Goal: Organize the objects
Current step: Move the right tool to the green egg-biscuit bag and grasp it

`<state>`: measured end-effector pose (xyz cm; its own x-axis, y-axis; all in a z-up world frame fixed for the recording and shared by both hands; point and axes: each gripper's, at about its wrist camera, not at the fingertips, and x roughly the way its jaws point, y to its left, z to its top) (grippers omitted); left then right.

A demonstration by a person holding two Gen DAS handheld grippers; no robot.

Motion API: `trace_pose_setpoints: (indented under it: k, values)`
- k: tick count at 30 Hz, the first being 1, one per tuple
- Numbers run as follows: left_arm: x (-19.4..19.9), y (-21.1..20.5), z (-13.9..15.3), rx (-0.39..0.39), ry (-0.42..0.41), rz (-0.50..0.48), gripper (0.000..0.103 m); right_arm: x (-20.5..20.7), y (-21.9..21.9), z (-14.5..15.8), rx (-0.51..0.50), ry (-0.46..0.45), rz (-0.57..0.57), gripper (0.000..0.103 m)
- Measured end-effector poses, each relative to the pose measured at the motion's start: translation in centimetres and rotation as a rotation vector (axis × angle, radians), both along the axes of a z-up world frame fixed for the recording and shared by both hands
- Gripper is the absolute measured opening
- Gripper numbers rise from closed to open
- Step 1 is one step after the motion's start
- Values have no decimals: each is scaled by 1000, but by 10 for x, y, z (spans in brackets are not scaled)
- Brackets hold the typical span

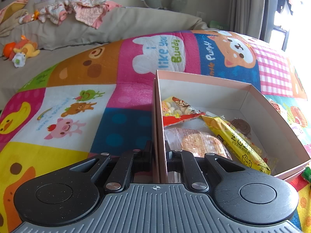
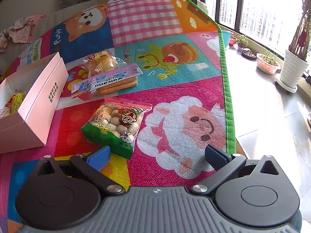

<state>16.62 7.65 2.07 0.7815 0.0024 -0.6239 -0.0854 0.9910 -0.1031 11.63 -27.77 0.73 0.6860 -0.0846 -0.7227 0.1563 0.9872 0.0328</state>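
Note:
A pink box (image 1: 223, 82) sits open on the colourful play mat. Inside lie a red snack bag (image 1: 178, 110), a yellow cheese bar (image 1: 239, 141), a clear bread packet (image 1: 198, 141) and a brown round biscuit (image 1: 240, 126). My left gripper (image 1: 158, 151) is shut on the box's near left wall. The box also shows in the right wrist view (image 2: 38, 101). My right gripper (image 2: 156, 155) is open and empty above the mat, just right of a green bag of round snacks (image 2: 114, 124). Beyond it lie a Volcano wafer pack (image 2: 110, 81) and a bun packet (image 2: 101, 62).
The mat (image 2: 175, 89) ends at a green edge (image 2: 226, 89) on the right, with tiled floor and potted plants (image 2: 268, 64) beyond. A beige sofa with clothes (image 1: 83, 9) and plush toys (image 1: 21, 50) lies behind the mat.

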Motion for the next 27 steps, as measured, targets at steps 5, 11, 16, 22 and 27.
trace_pose_setpoints:
  k: [5,11,16,22,27]
  values:
    - [1,1,0,0,0,0,12,-2,5,-2,-27,-18,-8,103]
    - [0,0,0,0,-1,0,12,-2,5,-2,-23,-26,-8,103]
    - [0,0,0,1,-2,0,12,-4,12,-1,-32,-24,12,103]
    - [0,0,0,0,-2,0,12,9,32,0,-6,-20,49,103]
    - [0,1,0,0,-2,0,12,38,38,1,48,-41,7,103]
